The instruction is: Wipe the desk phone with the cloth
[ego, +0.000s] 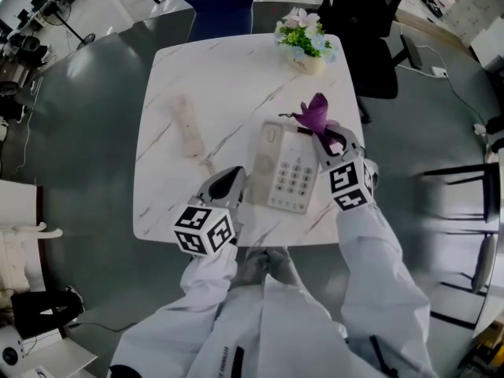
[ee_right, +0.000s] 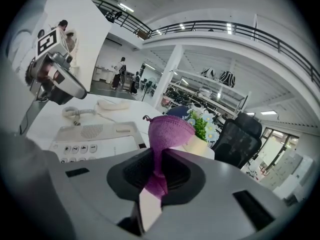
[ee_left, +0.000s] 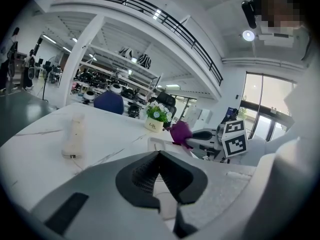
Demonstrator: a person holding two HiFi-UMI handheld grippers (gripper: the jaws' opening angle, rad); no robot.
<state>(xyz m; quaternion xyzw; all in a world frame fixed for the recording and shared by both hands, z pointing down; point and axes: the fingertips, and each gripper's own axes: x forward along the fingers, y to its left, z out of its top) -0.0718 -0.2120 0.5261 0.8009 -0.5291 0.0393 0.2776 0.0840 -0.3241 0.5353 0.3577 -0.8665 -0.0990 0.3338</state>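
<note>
Cream push-button desk phone (ego: 283,168) looks unbraced: your right hand-held gripper (ego: 321,135) pinches the purple knit cloth (ego: 316,113), left hand-held gripper (ego: 235,178) clenched empty alongside. Wiping may shove it sideways.

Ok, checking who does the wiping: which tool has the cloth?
The right tool, shut on the purple cloth; the left tool is shut with nothing in it.
</note>
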